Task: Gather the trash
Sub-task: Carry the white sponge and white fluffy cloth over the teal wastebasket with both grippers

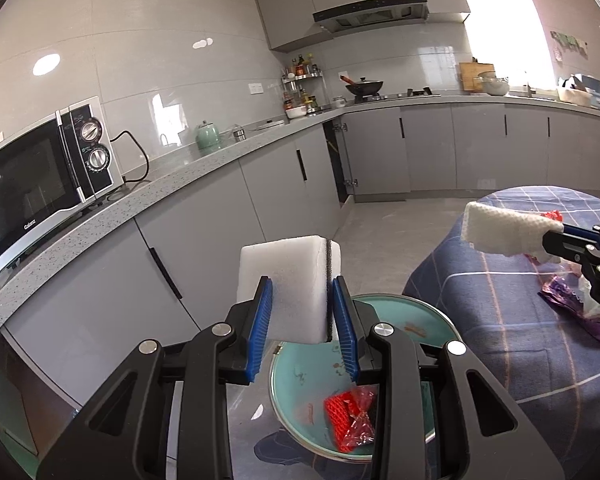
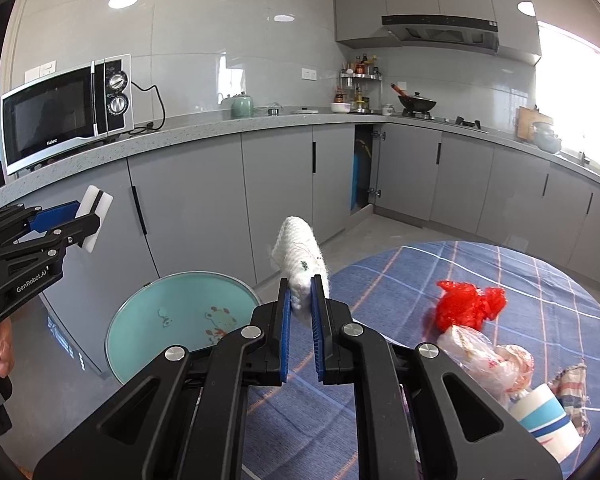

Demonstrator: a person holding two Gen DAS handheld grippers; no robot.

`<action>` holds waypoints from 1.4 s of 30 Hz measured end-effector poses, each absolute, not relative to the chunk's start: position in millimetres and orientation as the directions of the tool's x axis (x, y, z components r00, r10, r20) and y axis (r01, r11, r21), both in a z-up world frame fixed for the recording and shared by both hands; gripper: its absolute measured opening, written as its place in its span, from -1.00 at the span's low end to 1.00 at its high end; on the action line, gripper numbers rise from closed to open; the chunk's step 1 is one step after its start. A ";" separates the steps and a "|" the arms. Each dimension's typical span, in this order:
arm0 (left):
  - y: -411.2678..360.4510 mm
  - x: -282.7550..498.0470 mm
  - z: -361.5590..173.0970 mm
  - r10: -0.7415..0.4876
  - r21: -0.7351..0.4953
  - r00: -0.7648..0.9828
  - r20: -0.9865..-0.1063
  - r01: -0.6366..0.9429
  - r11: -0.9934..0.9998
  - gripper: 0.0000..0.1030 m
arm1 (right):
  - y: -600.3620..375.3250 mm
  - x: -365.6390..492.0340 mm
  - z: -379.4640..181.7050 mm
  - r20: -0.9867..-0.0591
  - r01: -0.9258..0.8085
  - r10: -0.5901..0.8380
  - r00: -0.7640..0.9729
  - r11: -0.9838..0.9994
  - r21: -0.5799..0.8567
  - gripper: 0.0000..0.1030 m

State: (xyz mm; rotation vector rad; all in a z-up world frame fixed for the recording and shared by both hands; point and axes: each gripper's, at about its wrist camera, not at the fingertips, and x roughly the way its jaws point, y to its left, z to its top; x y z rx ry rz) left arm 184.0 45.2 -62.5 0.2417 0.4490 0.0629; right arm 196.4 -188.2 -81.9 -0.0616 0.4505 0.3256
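Observation:
My left gripper (image 1: 300, 284) is shut on a white foam block (image 1: 284, 276) with a dark strip on its right face, held upright above a round teal glass table (image 1: 424, 316). A red net wrapper (image 1: 350, 416) lies on that teal table. My right gripper (image 2: 301, 284) is shut on a folded white textured cloth (image 2: 298, 256) that sticks up past the pads. The left wrist view shows this cloth (image 1: 508, 226) at the right edge, over the blue plaid tablecloth (image 1: 500, 320). The foam block (image 2: 96, 216) in the left gripper (image 2: 86, 220) shows at the left of the right wrist view.
On the plaid table (image 2: 500, 280) lie a red plastic bag (image 2: 470, 306), a clear crumpled bag (image 2: 484, 360), a paper cup (image 2: 548, 420) and a purple wrapper (image 1: 572, 300). A grey counter (image 1: 140, 196) with a microwave (image 1: 40, 176) runs along the wall. One cabinet door (image 2: 362, 172) stands open.

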 end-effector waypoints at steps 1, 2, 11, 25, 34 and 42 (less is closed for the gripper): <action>45.7 184.1 -62.8 0.116 0.247 0.899 -0.422 -0.010 0.969 -0.39 | -186.4 197.0 -82.0 -0.438 -0.326 0.298 0.848 0.945 0.013 -0.80; 46.9 184.6 -62.9 0.120 0.248 0.899 -0.422 -0.013 0.969 -0.39 | -183.7 198.0 -82.2 -0.438 -0.331 0.303 0.846 0.944 0.013 -0.79; 53.5 190.3 -64.1 0.155 0.269 0.892 -0.424 -0.040 0.962 -0.38 | -168.5 203.1 -85.7 -0.446 -0.360 0.326 0.834 0.933 0.010 -0.80; 64.5 198.8 -70.3 0.205 0.289 0.872 -0.446 -0.076 0.954 -0.37 | -153.4 214.2 -90.0 -0.461 -0.391 0.351 0.815 0.920 0.009 -0.79; 66.8 202.2 -72.1 0.204 0.287 0.866 -0.457 -0.073 0.955 -0.36 | -141.3 218.5 -91.3 -0.467 -0.408 0.362 0.807 0.913 0.003 -0.79; 70.4 203.2 -71.4 0.198 0.280 0.866 -0.460 -0.071 0.957 -0.36 | -133.9 220.6 -92.0 -0.471 -0.423 0.372 0.800 0.906 -0.001 -0.79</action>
